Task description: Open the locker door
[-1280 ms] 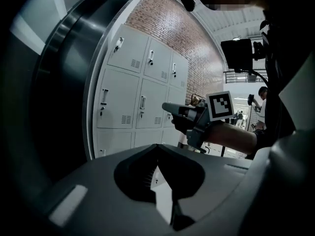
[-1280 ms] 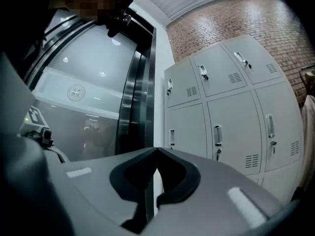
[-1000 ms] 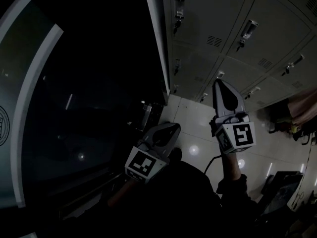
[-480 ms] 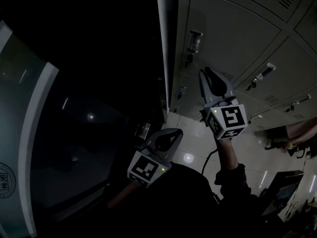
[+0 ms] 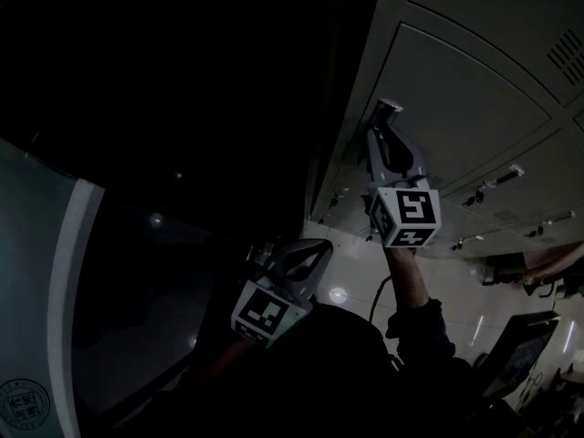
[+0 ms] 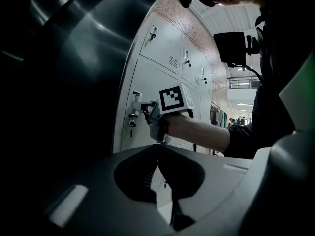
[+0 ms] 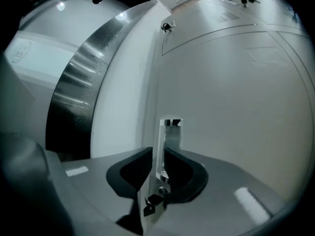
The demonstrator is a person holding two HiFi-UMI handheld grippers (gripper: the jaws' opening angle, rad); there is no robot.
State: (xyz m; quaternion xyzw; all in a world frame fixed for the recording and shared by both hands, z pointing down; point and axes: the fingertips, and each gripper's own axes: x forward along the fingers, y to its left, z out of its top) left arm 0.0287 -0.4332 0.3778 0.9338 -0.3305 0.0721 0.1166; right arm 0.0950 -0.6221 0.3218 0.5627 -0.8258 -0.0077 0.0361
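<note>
The grey locker door (image 5: pixel 456 108) (image 7: pixel 236 92) is shut, with a chrome handle (image 7: pixel 170 132) (image 5: pixel 389 108) at its left edge. A key (image 7: pixel 150 203) hangs in the lock just below the handle. My right gripper (image 5: pixel 381 124) (image 7: pixel 157 154) is raised to that handle, its jaws closed on the chrome bar from both sides. The left gripper view shows the right gripper (image 6: pixel 143 107) at the handle (image 6: pixel 136 98). My left gripper (image 5: pixel 315 249) (image 6: pixel 158 154) hangs low and away from the lockers, shut and holding nothing.
More locker doors (image 5: pixel 511 185) with handles and keys run to the right and below. A dark curved wall (image 5: pixel 182 108) lies left of the locker bank. The room is dim. The pale floor (image 5: pixel 351 267) shows below, and clothes (image 5: pixel 538 276) hang at far right.
My right gripper rose from a lower locker up to this door's handle and closed on it. The head view tilted upward. My left gripper stayed low.
</note>
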